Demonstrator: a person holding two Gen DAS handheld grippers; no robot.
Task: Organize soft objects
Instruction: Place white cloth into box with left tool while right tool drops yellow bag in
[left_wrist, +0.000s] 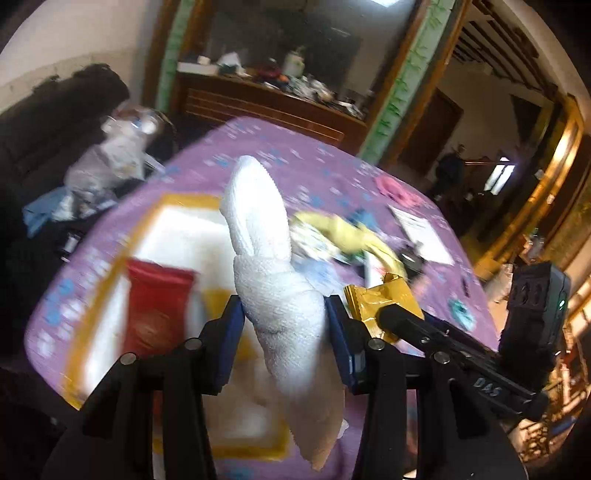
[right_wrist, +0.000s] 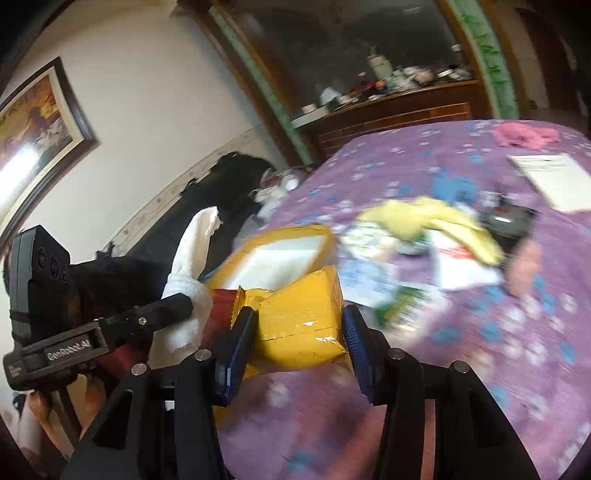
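Above purple flowered surface (left_wrist: 332, 177): left claw (left_wrist: 284, 317) clenched on rolled white terry towel (left_wrist: 266, 240); right claw (right_wrist: 299, 328) clenched on yellow foil pouch (right_wrist: 303, 314). Red packet (left_wrist: 155, 306) already lodged in yellow-rimmed white tray (left_wrist: 181, 236). Yellow cloth (right_wrist: 428, 221), pink cloth (right_wrist: 524, 134) left unsorted. Judged partway done.

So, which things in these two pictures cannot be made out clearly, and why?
- Left wrist view: the red packet has unreadable print, from motion blur.
- Left wrist view: the white towel in the left gripper hides part of the yellow-rimmed tray.
- Right wrist view: the pile under the yellow cloth is smeared, beyond the yellow packet in the right gripper.
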